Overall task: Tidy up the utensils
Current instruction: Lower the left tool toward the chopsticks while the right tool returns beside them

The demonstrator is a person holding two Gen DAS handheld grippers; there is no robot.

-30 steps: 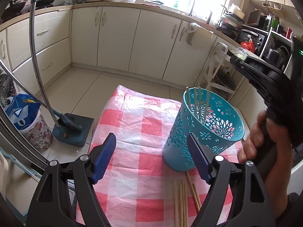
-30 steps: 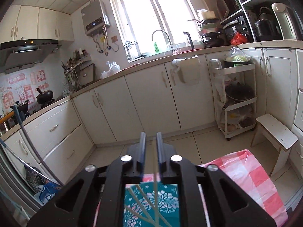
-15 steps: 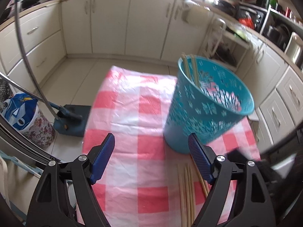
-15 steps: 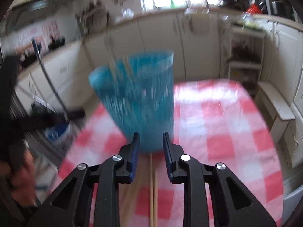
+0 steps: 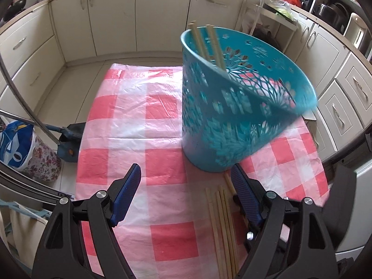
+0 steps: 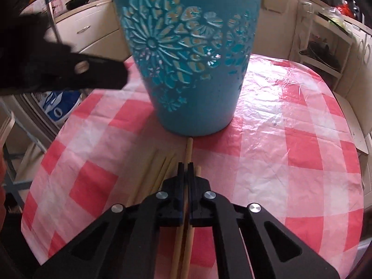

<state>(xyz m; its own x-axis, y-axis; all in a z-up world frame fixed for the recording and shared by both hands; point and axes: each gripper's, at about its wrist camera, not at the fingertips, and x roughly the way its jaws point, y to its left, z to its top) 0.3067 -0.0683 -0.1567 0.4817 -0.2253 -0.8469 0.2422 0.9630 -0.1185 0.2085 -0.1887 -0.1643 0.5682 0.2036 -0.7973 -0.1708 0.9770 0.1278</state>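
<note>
Now, entry by entry:
Surface: table under a pink-and-white checked plastic cloth (image 5: 130,107).
Container: tall teal plastic basket with cut-out flower pattern (image 5: 232,116), upright on the cloth; two pale wooden chopsticks (image 5: 207,44) lean inside it.
Loose stock: several pale wooden chopsticks (image 5: 223,227) lying side by side just in front of the basket base.
Right gripper (image 6: 185,167): has dropped from above the basket onto the loose row; jaws pressed together, pinching one chopstick (image 6: 188,153) whose tip nearly touches the basket.
Left gripper (image 5: 186,186): spread wide, nothing between its pads, hanging over the cloth.
Change: from empty travel to a fresh pinch.
Meaning: another stick is probably ready to lift into the basket; several remain.
</note>
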